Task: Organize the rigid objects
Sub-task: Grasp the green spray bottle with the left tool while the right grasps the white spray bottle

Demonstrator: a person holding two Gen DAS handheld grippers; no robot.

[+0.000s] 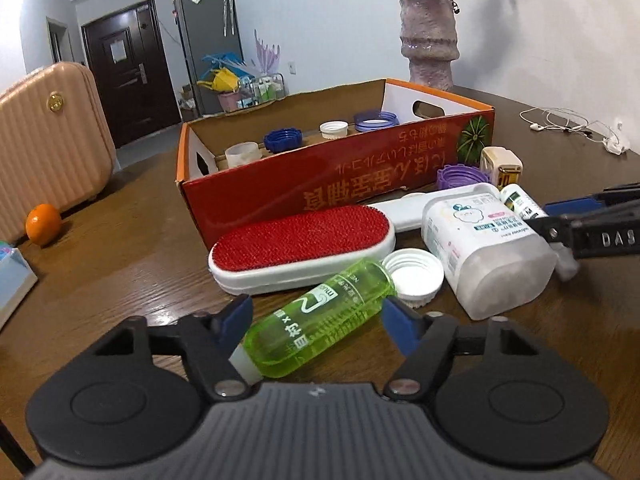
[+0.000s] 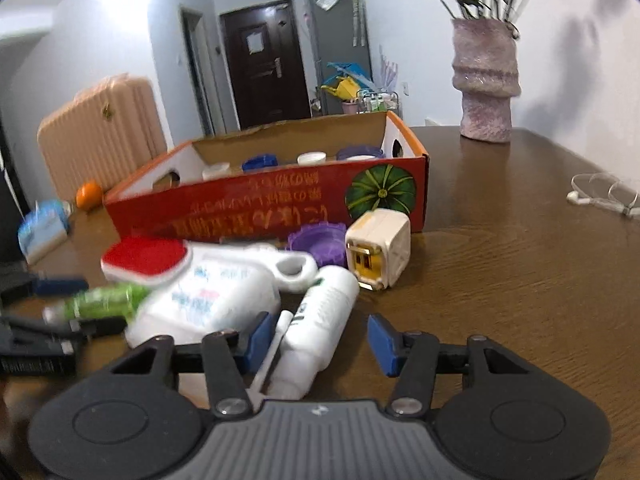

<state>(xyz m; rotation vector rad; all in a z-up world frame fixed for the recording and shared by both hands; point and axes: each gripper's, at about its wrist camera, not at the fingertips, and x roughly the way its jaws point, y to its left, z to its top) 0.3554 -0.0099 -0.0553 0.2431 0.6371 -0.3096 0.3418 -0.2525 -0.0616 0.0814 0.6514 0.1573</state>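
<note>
A brown wooden counter (image 1: pixel 132 248) carries a long red box (image 1: pixel 320 176), open at the top, with several caps already lying inside. In front of the box sits a loose pile: a red-topped lint brush (image 1: pixel 304 244), a squat white jar (image 1: pixel 480 240) on its side, a green bottle (image 1: pixel 316 320), a slim white bottle (image 2: pixel 320 320), a white plug (image 2: pixel 380 248), a purple cap (image 2: pixel 318 242) and a white cap (image 1: pixel 414 276).

The left tool (image 1: pixel 316 320) is spread around the green bottle, which lies slantwise on the counter between its blue pads. The right pad looks at or very near the bottle's shoulder; the left pad stands clear of it, so this is not yet a grip.

The right tool (image 2: pixel 320 340) is spread around the slim white bottle. The left pad is just beside the bottle and a thin white stick; the right pad stands well apart.

To do this step well, each tool probably needs centring on its bottle's body rather than the neck (round plastic slips easily), then a firm squeeze before lifting. The right tool should likely avoid catching the stick. Both bottles then go over the near wall into the box.
</note>
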